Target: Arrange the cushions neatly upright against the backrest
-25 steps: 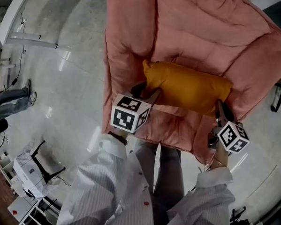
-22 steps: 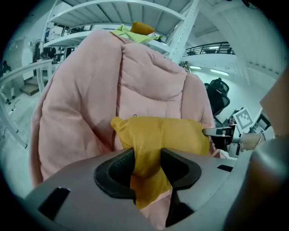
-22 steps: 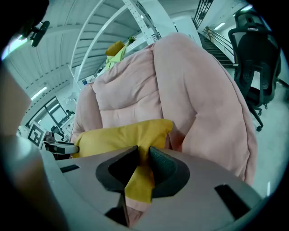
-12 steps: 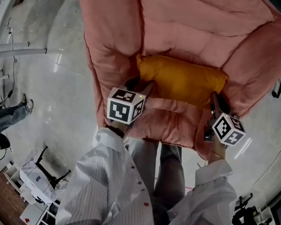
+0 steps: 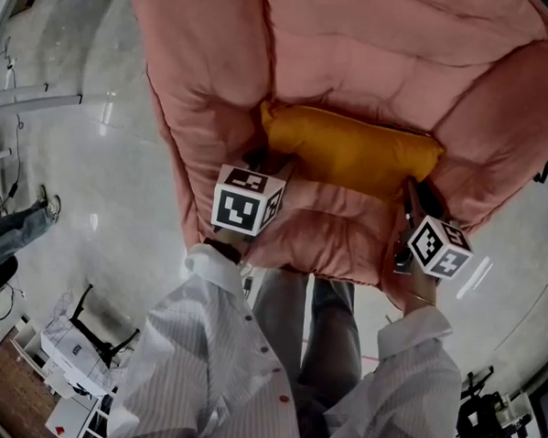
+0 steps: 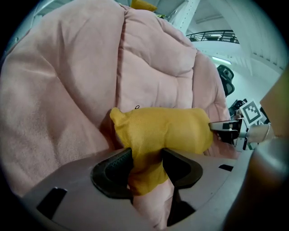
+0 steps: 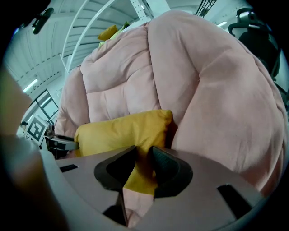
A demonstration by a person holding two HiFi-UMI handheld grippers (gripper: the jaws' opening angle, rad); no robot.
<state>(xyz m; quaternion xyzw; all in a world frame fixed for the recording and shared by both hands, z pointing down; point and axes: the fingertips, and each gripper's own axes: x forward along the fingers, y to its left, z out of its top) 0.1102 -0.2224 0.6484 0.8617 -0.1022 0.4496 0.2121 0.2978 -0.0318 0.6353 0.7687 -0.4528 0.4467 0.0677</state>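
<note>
1. As the left gripper (image 6: pixel 146 168) and the right gripper (image 7: pixel 143 169) sank together over the last second, the yellow cushion (image 5: pixel 353 150) came down with them. It lay in the crease where the seat (image 5: pixel 334 221) of the pink armchair (image 5: pixel 203 89) met the backrest (image 5: pixel 384 43).
2. The left gripper's jaws had just been opening a little. A bunched corner of the cushion's cloth sat between the pads, and both of them pressed on it.
3. The right gripper was clamped on the opposite corner, its jaws nearly together on a thin fold.
4. The cushion stretched lengthwise across the chair, its back touching the backrest.
5. The placing step looked close to done, and the looser left grip suggested that release was beginning. Whether the cushion would stand upright unaided could not be told.
</note>
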